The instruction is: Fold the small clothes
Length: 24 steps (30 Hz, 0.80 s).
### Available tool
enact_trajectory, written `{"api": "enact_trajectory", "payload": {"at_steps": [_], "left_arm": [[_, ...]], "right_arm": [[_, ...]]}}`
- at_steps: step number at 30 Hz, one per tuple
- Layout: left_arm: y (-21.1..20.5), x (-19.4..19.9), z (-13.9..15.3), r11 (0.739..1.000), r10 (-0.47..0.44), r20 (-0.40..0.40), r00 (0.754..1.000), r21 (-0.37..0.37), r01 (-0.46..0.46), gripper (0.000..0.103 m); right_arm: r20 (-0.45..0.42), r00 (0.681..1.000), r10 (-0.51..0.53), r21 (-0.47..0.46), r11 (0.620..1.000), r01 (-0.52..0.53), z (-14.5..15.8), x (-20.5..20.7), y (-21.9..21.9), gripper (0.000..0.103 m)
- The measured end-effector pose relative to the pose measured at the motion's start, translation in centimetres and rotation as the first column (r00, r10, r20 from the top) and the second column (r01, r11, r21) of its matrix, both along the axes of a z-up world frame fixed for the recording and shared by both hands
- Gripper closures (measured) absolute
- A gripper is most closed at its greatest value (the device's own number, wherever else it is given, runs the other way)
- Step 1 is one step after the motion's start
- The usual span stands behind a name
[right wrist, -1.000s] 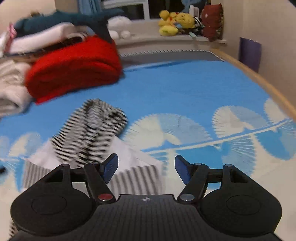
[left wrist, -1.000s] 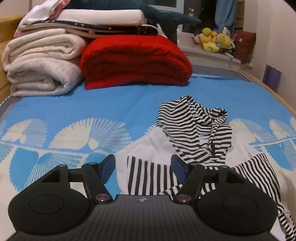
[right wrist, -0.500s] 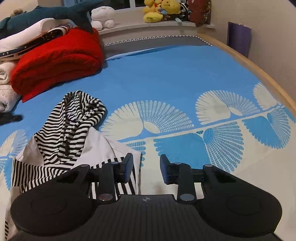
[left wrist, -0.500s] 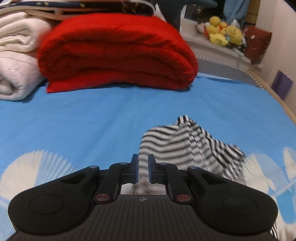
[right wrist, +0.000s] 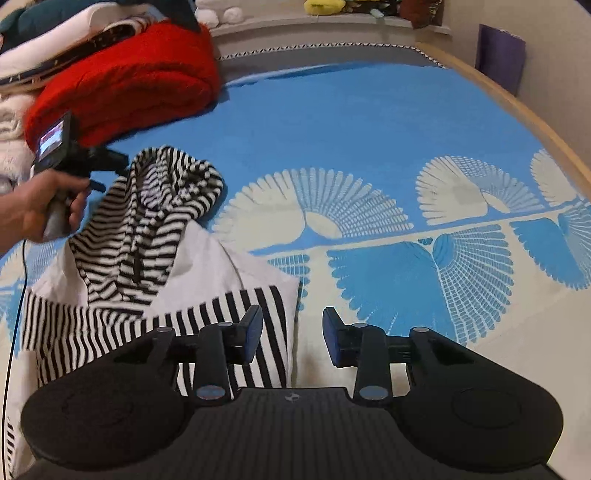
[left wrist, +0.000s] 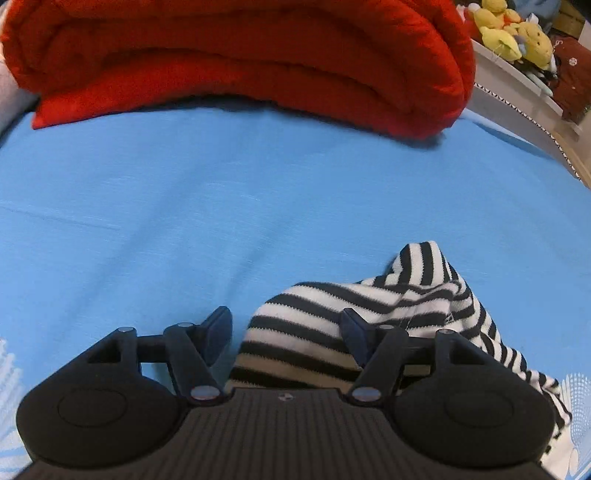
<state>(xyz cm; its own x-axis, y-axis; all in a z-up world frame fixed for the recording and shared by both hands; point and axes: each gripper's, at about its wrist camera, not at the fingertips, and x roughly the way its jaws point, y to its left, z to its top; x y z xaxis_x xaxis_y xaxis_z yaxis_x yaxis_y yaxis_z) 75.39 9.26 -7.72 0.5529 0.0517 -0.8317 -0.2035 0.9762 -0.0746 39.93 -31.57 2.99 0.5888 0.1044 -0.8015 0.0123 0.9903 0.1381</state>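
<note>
A small white garment with a black-and-white striped hood [right wrist: 155,206] and striped hem lies on the blue patterned bed sheet [right wrist: 369,129]. In the left wrist view the striped hood [left wrist: 332,314] lies between and just beyond my left gripper's [left wrist: 286,328] open fingers. In the right wrist view the left gripper [right wrist: 70,162] is held in a hand beside the hood's far left edge. My right gripper [right wrist: 291,338] is open, its left finger over the striped hem's right edge [right wrist: 273,314], holding nothing.
A folded red blanket [left wrist: 240,55] lies at the head of the bed, with white folded blankets [right wrist: 11,122] to its left. Plush toys [left wrist: 513,33] sit on a sill at the far right. A wooden bed rail [right wrist: 517,110] runs along the right side.
My left gripper went from shut to open and moved forward to the hood's top. My right gripper opened wider and edged forward along the hem.
</note>
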Motion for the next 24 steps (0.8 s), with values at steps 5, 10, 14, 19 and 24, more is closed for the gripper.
{"api": "enact_trajectory", "payload": {"at_steps": [5, 10, 14, 19, 24], "left_arm": [[-1.9, 1.0, 1.2, 0.989, -0.140, 0.021, 0.990, 0.043, 0.139, 0.095], [-2.8, -2.8, 5.4, 0.955, -0.295, 0.109, 0.949, 0.074, 0.288, 0.096], [-4.0, -10.6, 9.4, 0.887, -0.460, 0.221, 0.860, 0.077, 0.455, 0.096], [-5.7, -26.2, 12.6, 0.729, -0.677, 0.265, 0.687, 0.115, 0.675, 0.096], [-4.4, -41.5, 12.5, 0.613, -0.788, 0.110, 0.605, 0.062, 0.787, 0.095]], "right_arm": [[-0.005, 1.000, -0.012, -0.012, 1.000, 0.011, -0.2, 0.2, -0.3, 0.065], [0.019, 1.000, -0.007, 0.007, 1.000, 0.007, 0.9, 0.1, -0.2, 0.065], [0.047, 0.999, -0.004, 0.017, 1.000, 0.003, 1.9, -0.2, -0.3, 0.065], [0.082, 0.996, -0.044, 0.070, 0.997, 0.038, 3.5, -1.1, -1.5, 0.065], [0.105, 0.991, -0.087, 0.163, 0.984, 0.069, 5.1, -2.6, -2.3, 0.065]]}}
